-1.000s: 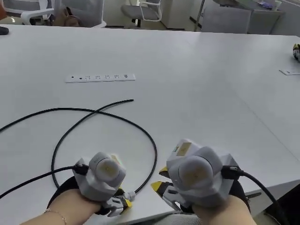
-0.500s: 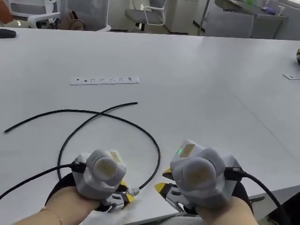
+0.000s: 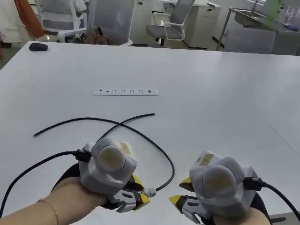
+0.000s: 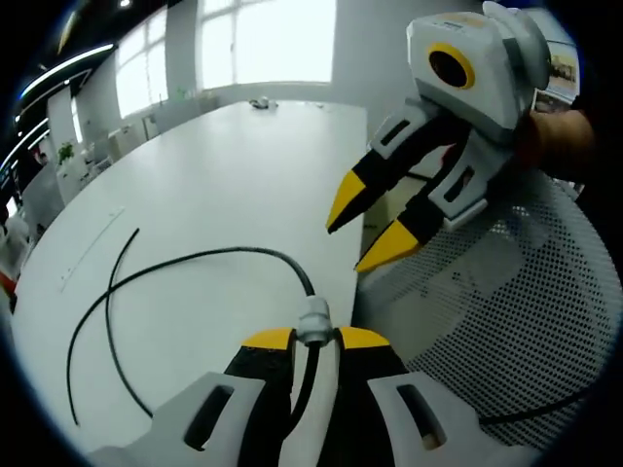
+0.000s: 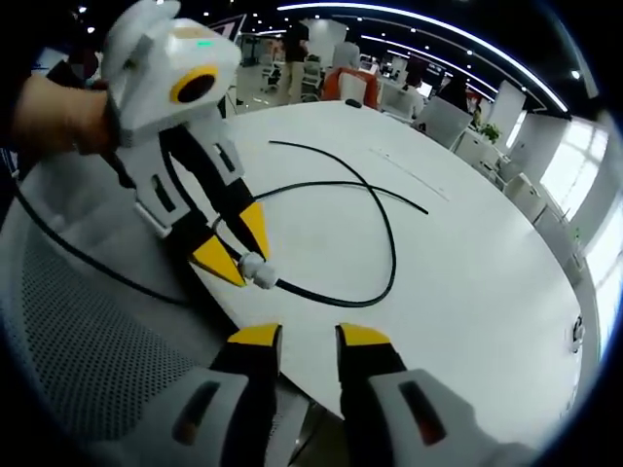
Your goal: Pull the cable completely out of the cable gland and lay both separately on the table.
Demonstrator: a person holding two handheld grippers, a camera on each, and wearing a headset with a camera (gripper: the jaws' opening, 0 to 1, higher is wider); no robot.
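Left gripper [image 4: 313, 341] clamped tight on white gland [image 4: 313, 321], gland end poking out past the yellow tips, at near edge of table [image 3: 225, 93]. Same gripper seen from above [image 3: 136, 197] and from the other side [image 5: 229, 243]. Can't tell if gland [image 3: 150, 192] touches the table.

Black cable [image 4: 234, 251] runs from the gland, loops toward table middle, crosses itself, both ends lying loose on the table left of centre. Cable not out of the gland.

Right gripper [image 5: 309, 336] just right of the left one, tips pointing at the gland [image 5: 255, 270], jaws a little apart, nothing in them, off the near edge. Also visible here [image 3: 180, 200] [image 4: 370, 229].

White power strip [image 3: 125, 92] beyond the cable. Dark mouse [image 3: 37, 46] at far left corner.
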